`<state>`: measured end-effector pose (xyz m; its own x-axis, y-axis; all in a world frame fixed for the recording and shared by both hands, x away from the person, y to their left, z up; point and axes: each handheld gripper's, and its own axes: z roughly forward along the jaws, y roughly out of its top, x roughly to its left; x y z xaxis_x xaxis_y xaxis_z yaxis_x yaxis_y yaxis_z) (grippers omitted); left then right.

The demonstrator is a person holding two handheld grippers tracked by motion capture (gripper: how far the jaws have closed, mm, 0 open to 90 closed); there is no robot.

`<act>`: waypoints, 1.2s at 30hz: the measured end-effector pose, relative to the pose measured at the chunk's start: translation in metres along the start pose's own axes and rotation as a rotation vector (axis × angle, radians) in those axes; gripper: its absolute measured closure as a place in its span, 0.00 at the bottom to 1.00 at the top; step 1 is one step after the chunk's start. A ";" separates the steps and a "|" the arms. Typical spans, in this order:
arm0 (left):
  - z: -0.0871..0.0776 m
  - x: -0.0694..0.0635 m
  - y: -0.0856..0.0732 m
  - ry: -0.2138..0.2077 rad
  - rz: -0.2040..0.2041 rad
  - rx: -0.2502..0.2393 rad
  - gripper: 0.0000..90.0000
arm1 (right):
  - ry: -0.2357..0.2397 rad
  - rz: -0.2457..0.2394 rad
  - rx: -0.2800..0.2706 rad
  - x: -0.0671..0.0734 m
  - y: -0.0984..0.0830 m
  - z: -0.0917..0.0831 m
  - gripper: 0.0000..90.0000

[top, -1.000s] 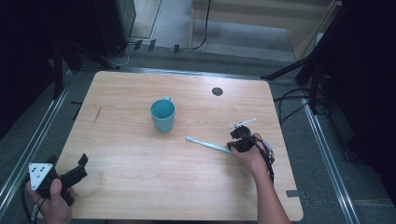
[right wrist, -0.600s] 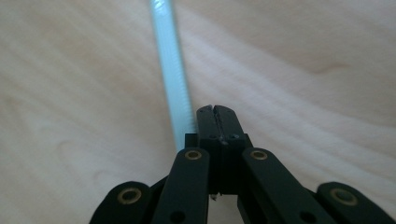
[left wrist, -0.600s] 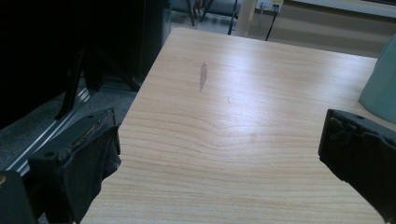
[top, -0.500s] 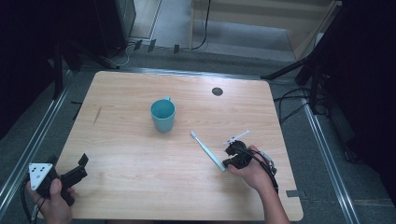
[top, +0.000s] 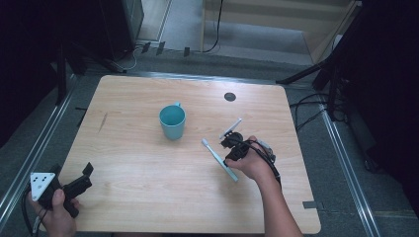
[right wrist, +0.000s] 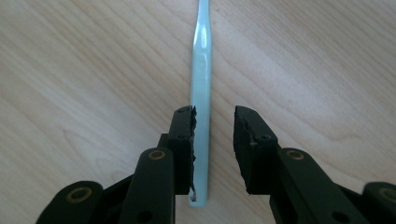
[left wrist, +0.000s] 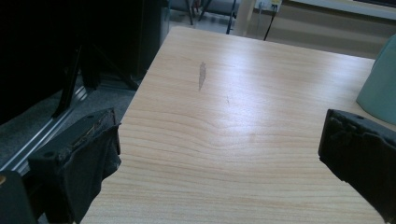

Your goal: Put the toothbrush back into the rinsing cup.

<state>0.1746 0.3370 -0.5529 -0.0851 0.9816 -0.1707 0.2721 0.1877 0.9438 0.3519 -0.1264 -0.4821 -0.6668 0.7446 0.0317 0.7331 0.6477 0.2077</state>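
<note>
Toothbrush (right wrist: 201, 79) flat on the table (top: 148, 182), between the parted jaws of the right gripper (right wrist: 214, 116).
One toothbrush, one cup (top: 172, 121), two grippers: the right one's jaws have just been opening, one pad beside the handle, the other clear. The left gripper (top: 81, 175) waits agape at the near left corner, well apart from the cup.

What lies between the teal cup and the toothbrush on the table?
Bare wood. In the high view, nothing sits on the table between the teal cup and the toothbrush; the two lie apart.
</note>
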 end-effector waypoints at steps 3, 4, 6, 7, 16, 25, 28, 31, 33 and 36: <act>0.000 -0.002 0.000 0.005 0.014 -0.002 0.00 | -0.026 -0.009 0.051 0.005 0.013 0.005 0.79; 0.000 -0.002 0.000 0.005 0.014 -0.002 0.00 | -0.026 -0.009 0.051 0.005 0.013 0.005 0.79; 0.000 -0.003 0.000 0.008 0.032 -0.003 0.00 | -0.017 -0.006 0.074 0.007 0.024 0.010 0.79; 0.000 -0.003 0.000 0.007 0.031 -0.003 0.00 | -0.021 -0.007 0.090 0.008 0.027 0.012 0.80; 0.000 -0.002 0.000 0.001 0.023 -0.001 0.00 | -0.039 -0.044 0.146 0.017 0.043 0.028 0.84; 0.000 -0.002 0.000 0.001 0.023 -0.001 0.00 | -0.066 -0.061 0.163 0.023 0.047 0.034 0.89; 0.000 -0.002 0.000 0.000 0.023 -0.001 0.00 | -0.067 -0.071 0.155 0.022 0.047 0.034 0.89; 0.000 -0.002 0.000 0.000 0.023 -0.001 0.00 | -0.068 -0.048 0.116 0.018 0.047 0.029 0.89; 0.000 -0.002 0.000 0.001 0.023 0.000 0.00 | -0.063 -0.027 0.072 0.015 0.048 0.022 0.89; 0.000 -0.002 0.000 0.001 0.026 0.000 0.00 | -0.060 0.005 -0.001 0.009 0.050 0.011 0.89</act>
<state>0.1749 0.3346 -0.5526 -0.0791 0.9861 -0.1459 0.2746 0.1623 0.9478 0.3838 -0.0858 -0.4821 -0.6543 0.7558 -0.0258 0.7359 0.6441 0.2086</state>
